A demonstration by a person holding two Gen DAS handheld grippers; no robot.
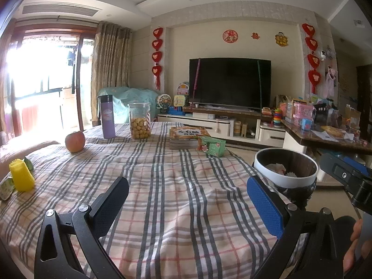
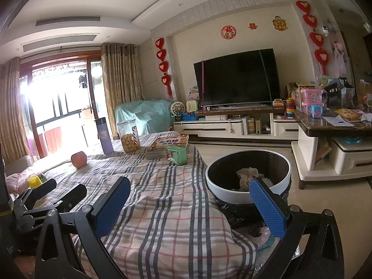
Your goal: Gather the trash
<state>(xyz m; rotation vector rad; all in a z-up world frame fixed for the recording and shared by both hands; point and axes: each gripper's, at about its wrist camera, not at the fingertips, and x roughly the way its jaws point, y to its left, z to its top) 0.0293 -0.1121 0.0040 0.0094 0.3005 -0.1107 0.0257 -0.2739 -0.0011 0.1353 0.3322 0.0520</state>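
Note:
A round trash bin [image 1: 267,174] with a white rim and black liner stands beside the table's right edge, with crumpled paper [image 2: 247,175] inside it. My left gripper [image 1: 188,195] hovers open over the plaid tablecloth [image 1: 174,209], holding nothing. Nearer the bin, my right gripper [image 2: 190,197] is also open and empty, its blue right pad [image 2: 267,207] overlapping the bin's rim in view. A green carton [image 1: 211,146] lies by a book [image 1: 186,136]. Small green wrappers [image 1: 5,189] lie beside a yellow cup [image 1: 22,174] at the far left.
On the table's far side are an apple [image 1: 74,141], a purple bottle [image 1: 107,116] and a cookie jar [image 1: 140,121]. Beyond are a TV stand [image 2: 220,127] and a cluttered side table [image 2: 337,125]. Tiled floor lies right of the bin.

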